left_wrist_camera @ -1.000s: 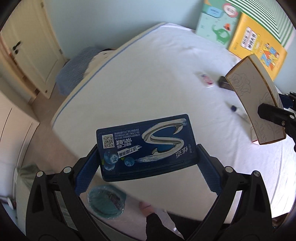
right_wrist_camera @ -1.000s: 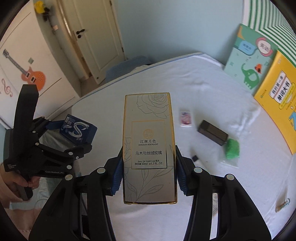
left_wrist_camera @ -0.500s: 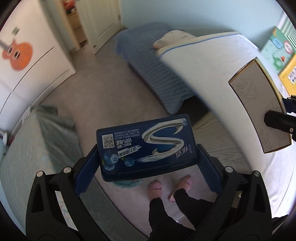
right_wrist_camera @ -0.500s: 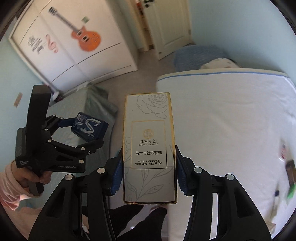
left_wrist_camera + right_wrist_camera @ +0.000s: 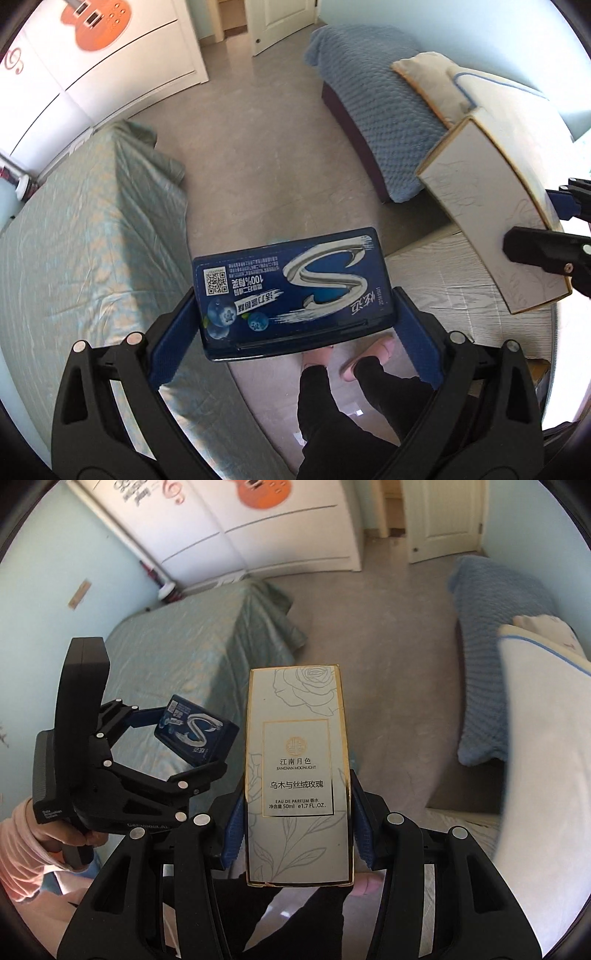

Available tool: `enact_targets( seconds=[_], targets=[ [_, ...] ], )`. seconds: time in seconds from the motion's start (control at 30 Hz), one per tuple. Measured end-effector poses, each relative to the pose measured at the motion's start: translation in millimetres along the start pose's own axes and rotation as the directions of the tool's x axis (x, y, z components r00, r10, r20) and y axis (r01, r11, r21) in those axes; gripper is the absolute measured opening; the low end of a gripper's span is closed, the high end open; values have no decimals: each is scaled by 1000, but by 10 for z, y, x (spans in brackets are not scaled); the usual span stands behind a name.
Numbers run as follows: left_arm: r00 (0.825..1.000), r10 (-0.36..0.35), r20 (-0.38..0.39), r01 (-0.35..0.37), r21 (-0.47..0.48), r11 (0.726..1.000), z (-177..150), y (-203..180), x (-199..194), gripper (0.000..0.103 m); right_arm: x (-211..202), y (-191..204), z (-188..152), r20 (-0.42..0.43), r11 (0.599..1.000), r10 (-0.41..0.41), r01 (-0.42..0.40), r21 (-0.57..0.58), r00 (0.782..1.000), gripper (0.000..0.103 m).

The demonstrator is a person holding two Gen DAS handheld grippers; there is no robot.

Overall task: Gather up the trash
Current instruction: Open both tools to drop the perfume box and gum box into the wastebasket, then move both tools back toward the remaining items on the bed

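My left gripper (image 5: 295,317) is shut on a dark blue gum box (image 5: 291,288) with a silver S, held flat in the air above the floor. My right gripper (image 5: 297,830) is shut on a tall pale perfume box (image 5: 297,775) with gold edges and rose line art. The perfume box also shows at the right of the left wrist view (image 5: 495,229). The left gripper with the gum box shows at the left of the right wrist view (image 5: 194,734). No trash container is visible.
A low bed with a green patterned cover (image 5: 85,240) lies to the left. A blue knitted blanket (image 5: 376,110) and the white mattress (image 5: 546,757) are to the right. Grey floor (image 5: 258,155) runs between. White wardrobe (image 5: 266,520) with guitar sticker stands behind. The person's legs and pink slippers (image 5: 369,350) are below.
Both grippers have swung away from the white mattress toward the floor and the green-covered bed. Each still holds its box. The items on the mattress have left both views.
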State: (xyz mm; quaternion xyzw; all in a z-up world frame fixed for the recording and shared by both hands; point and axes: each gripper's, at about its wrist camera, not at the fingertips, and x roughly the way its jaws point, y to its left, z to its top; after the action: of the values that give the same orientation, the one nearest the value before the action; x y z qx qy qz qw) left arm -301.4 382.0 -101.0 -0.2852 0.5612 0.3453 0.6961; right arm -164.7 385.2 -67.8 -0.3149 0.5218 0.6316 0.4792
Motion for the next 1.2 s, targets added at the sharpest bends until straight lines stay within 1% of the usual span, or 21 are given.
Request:
enact_targets(
  seconds=[0.13,0.23,0.27,0.3,0.33,0.37,0.43,0.6,0.73,0.83,1.0,1.03,1.07,1.2],
  targets=[
    [1000,-5,-12,5,-27,1000,-93,161,54,95,180,119,101,-35,999,23,-23,-23,999,50],
    [999,-33,-27,32,-31,999,-117,267,107,96,276,209,157,-53,998,36,-39,-46,998,52],
    [999,-31,-30,30,-32,999,-119,306,121,96,293,232,160,-55,998,38,-41,-47,998,56],
    [999,-19,-33,18,-33,999,-115,340,143,96,312,260,172,-53,998,39,-41,-44,998,69],
    [999,-14,-40,13,-36,999,-110,351,156,96,310,275,165,-49,998,36,-39,-46,998,70],
    [999,-14,-48,12,-40,999,-115,393,191,96,324,296,197,-45,998,25,-28,-52,999,70],
    [998,-22,-60,20,-48,999,-127,443,216,96,332,304,177,-49,998,30,-32,-46,998,70],
    [998,-18,-66,16,-32,999,-194,483,228,96,330,303,176,-49,999,22,-23,-31,999,70],
    [998,-29,-62,27,-34,999,-209,505,208,96,297,256,175,-47,1000,21,-21,-10,999,70],
    [998,-28,-50,27,-29,999,-203,492,169,96,259,221,152,-41,1000,16,-16,2,999,70],
    [1000,-7,-13,7,-8,1000,-159,408,43,96,143,147,101,-24,1000,8,-7,24,1000,70],
    [1000,-4,-5,4,-1,1000,-143,378,11,96,122,122,86,-20,1000,1,-1,28,1000,71],
    [1000,-2,4,2,8,1000,-128,344,-19,96,94,100,74,-16,999,-5,6,33,1000,74],
    [999,3,37,-5,55,998,-61,171,-129,96,-66,-36,-36,15,997,-26,25,70,1000,74]
  ],
)
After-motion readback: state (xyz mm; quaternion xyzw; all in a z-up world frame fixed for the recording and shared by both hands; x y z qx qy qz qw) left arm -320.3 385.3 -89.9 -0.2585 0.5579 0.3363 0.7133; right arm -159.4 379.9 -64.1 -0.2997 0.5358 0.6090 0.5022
